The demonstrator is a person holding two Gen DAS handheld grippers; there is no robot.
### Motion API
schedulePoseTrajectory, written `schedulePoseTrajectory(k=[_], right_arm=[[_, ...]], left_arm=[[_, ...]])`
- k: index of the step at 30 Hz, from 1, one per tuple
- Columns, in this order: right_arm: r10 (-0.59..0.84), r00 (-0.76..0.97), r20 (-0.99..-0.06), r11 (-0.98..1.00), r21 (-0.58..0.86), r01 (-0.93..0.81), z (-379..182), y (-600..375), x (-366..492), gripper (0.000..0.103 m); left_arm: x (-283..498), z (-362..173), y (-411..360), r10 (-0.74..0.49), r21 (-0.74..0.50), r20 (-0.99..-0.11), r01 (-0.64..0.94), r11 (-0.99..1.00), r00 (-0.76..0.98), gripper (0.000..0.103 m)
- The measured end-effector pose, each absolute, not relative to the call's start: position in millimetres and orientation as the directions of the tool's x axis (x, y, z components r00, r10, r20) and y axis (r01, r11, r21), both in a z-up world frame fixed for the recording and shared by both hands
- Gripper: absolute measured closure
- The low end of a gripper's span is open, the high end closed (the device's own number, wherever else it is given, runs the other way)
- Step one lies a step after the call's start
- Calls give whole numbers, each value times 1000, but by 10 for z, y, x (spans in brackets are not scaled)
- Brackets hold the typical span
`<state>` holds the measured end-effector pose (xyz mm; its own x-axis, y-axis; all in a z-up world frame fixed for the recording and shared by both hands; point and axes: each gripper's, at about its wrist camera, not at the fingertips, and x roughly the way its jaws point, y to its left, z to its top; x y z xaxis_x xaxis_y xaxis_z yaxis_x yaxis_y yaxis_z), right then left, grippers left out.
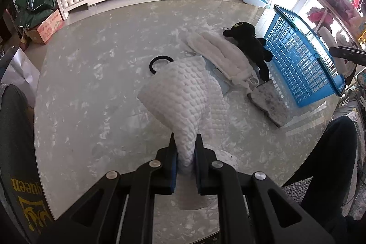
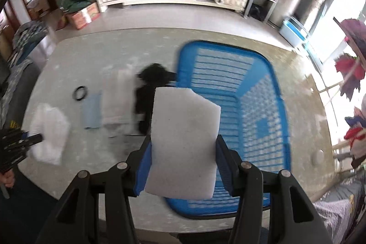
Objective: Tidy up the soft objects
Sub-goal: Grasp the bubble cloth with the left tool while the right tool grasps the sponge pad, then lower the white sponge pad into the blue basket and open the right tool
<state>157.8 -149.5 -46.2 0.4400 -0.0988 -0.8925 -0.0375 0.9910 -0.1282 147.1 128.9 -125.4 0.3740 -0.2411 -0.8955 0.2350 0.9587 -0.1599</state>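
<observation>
While the right gripper [image 2: 183,166] is clamped on a flat white foam pad [image 2: 184,141] just above the near end of the blue basket [image 2: 258,106], the step in hand looks like loading the basket; the next move would call for carrying the pad over the opening and parting the jaws. Off to its left, the left gripper [image 1: 185,161] pinches a white quilted cloth [image 1: 183,97], bunched at the jaws and fanning out beyond them over the table [image 1: 80,84].
</observation>
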Motion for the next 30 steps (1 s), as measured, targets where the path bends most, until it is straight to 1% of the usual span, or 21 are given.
schedulePoseTrajectory(k=[5, 9, 11, 15, 26, 30], right_arm=[[-149, 389, -909, 988, -155, 18, -698, -1821, 1686, 53], [-185, 334, -924, 979, -202, -16, -1011, -1826, 1718, 53], [-151, 321, -935, 986, -164, -13, -1066, -1874, 1727, 53], [-161, 303, -939, 983, -180, -35, -1162, -1871, 1738, 53], [-80, 257, -963, 993, -101, -67, -1334, -1866, 1720, 52], [-77, 254, -964, 991, -101, -84, -1352, -1844, 1710, 50]], left_arm=[[1496, -1238, 1231, -235, -150, -897, 242, 959, 374, 92], [1521, -1243, 1201, -225, -139, -901, 243, 960, 371, 92], [1526, -1243, 1193, -227, -141, -901, 245, 959, 369, 92], [1536, -1258, 1178, -220, -134, -905, 247, 960, 365, 92], [1537, -1276, 1185, -214, -129, -907, 244, 961, 362, 92], [1534, -1281, 1190, -210, -127, -910, 241, 962, 358, 92]])
